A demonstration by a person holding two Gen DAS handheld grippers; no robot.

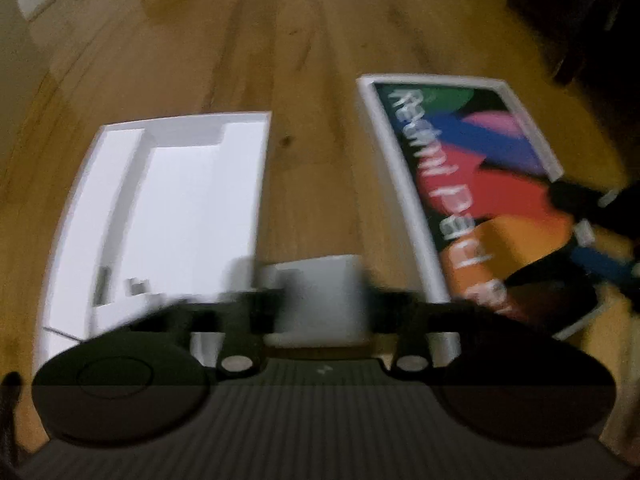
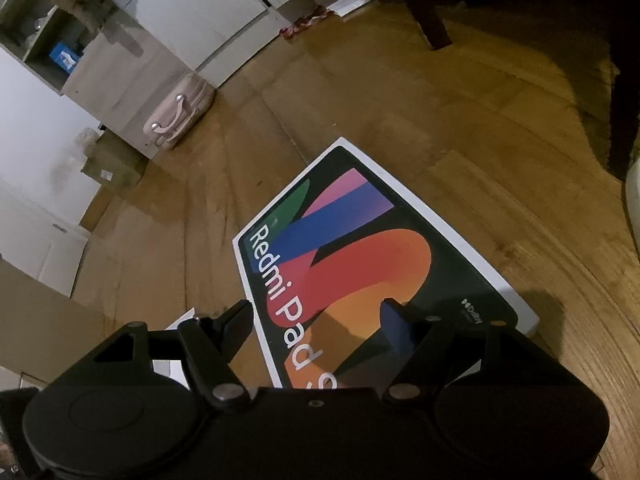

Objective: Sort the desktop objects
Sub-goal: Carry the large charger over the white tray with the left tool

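In the left wrist view, my left gripper (image 1: 320,300) is shut on a small white block (image 1: 320,304), held just above the wooden floor. An open white box tray (image 1: 160,208) with inner compartments lies to its left. The colourful Redmi Pad box lid (image 1: 472,184) lies to its right. The other gripper (image 1: 592,216) reaches over that lid's right edge. In the right wrist view, my right gripper (image 2: 316,324) is open, its fingers spread above the near end of the Redmi Pad lid (image 2: 360,256). Nothing is between its fingers.
The floor is wood planks (image 2: 480,128). A pink suitcase (image 2: 180,120) leans by grey cabinets (image 2: 192,12) at the far left. A dark chair leg (image 2: 432,12) stands at the back. A cardboard box (image 2: 116,164) sits by the wall.
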